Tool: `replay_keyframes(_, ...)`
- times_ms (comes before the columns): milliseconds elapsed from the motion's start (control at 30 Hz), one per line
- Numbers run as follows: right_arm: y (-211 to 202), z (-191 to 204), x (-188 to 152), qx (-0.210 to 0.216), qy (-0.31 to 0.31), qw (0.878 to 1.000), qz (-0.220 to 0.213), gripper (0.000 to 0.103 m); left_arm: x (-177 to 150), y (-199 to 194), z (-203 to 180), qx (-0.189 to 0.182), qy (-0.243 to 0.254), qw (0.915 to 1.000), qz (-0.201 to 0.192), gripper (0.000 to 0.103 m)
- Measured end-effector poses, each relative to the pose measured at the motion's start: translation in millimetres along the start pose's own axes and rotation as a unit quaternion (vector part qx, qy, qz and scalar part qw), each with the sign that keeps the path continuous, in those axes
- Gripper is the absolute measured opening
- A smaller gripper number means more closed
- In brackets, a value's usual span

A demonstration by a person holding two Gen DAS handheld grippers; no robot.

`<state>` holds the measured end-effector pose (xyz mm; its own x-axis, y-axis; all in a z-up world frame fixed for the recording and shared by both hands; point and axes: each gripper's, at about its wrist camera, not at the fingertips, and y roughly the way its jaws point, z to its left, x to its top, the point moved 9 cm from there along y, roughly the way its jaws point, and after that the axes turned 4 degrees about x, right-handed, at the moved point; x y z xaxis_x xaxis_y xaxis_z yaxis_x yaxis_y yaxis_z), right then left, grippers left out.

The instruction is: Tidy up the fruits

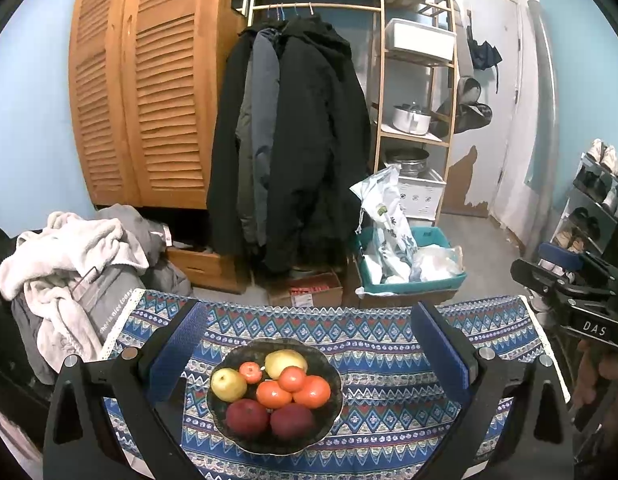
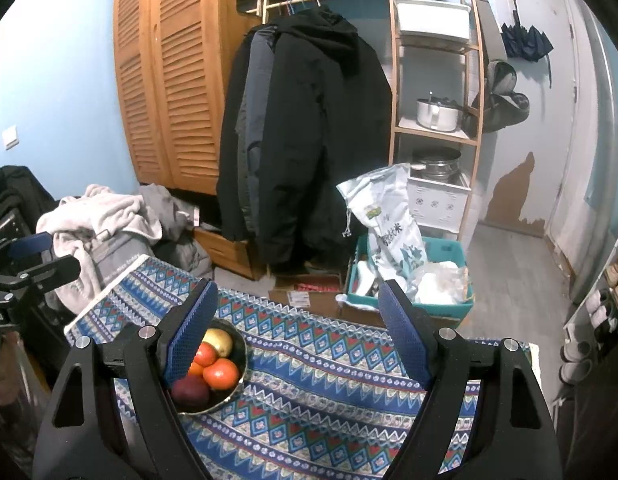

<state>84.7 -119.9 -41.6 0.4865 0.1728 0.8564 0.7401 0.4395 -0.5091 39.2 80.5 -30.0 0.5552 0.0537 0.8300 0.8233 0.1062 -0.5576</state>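
Where the patterned blue cloth covers the counter [image 1: 389,344], the surface carries a single dark bowl [image 1: 333,400] holding all the fruit. Behind the counter stand a louvred wooden wardrobe [image 1: 149,92], a rail of dark coats [image 1: 301,140], a wooden shelf unit [image 1: 417,80] with pots and bins, a teal crate [image 1: 413,280] with bags, and a heap of pale laundry [image 1: 69,264] at the left.

Left claw [image 1: 309,344]: spread wide, empty, with the blue pads well apart. It hovers above the counter with the bowl framed between its two fingers in the left wrist view. No contact with bowl or fruit.

Right claw [image 2: 297,332]: also spread wide and empty, held over the cloth to the right of the bowl. Its left finger [image 2: 189,340] overlaps the bowl in the right wrist view and hides part of the fruit; whether it touches the bowl cannot be told.

Bowl contents, per the left wrist view: two dark red fruits [image 1: 247,418] at the near edge, side by side; three larger orange fruits [image 1: 313,392] clustered right of centre; two yellow-green fruits [image 1: 228,385], one at the left and one at the far side; one small orange fruit [image 1: 251,372] between the yellow-green pair. All fruit sits inside the rim.
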Motion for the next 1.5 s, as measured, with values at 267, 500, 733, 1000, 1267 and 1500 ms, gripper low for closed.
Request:
replay_keyframes(267,0.4,0.2,0.3,-0.001,0.0,1.0,0.0,0.081,0.2,-0.6,0.5,0.007,0.0,1.0,-0.002,0.102)
replay_keyframes(500,-0.4,4.6,-3.5,0.003,-0.004,1.0,0.003,0.081,2.7,-3.4,0.0,0.013,0.001,0.9999,-0.005,0.102)
replay_keyframes(733,-0.5,6.0,-3.5,0.004,-0.006,1.0,0.004,0.081,2.7,-5.9,-0.6,0.012,-0.001,0.9999,-0.006,0.102)
replay_keyframes(1000,-0.2,6.3,-3.2,0.004,-0.006,1.0,0.003,0.081,2.1,-6.2,-1.5,0.01,-0.005,0.9999,0.0,0.102)
replay_keyframes(1267,-0.3,6.5,-3.2,0.004,-0.007,1.0,0.005,0.081,0.0,-8.6,-5.2,0.012,-0.004,0.9999,0.002,0.102)
replay_keyframes(1500,-0.6,6.5,-3.1,0.004,-0.006,1.0,0.005,0.081,0.4,-9.3,-8.5,0.022,0.009,0.9997,0.0,0.102)
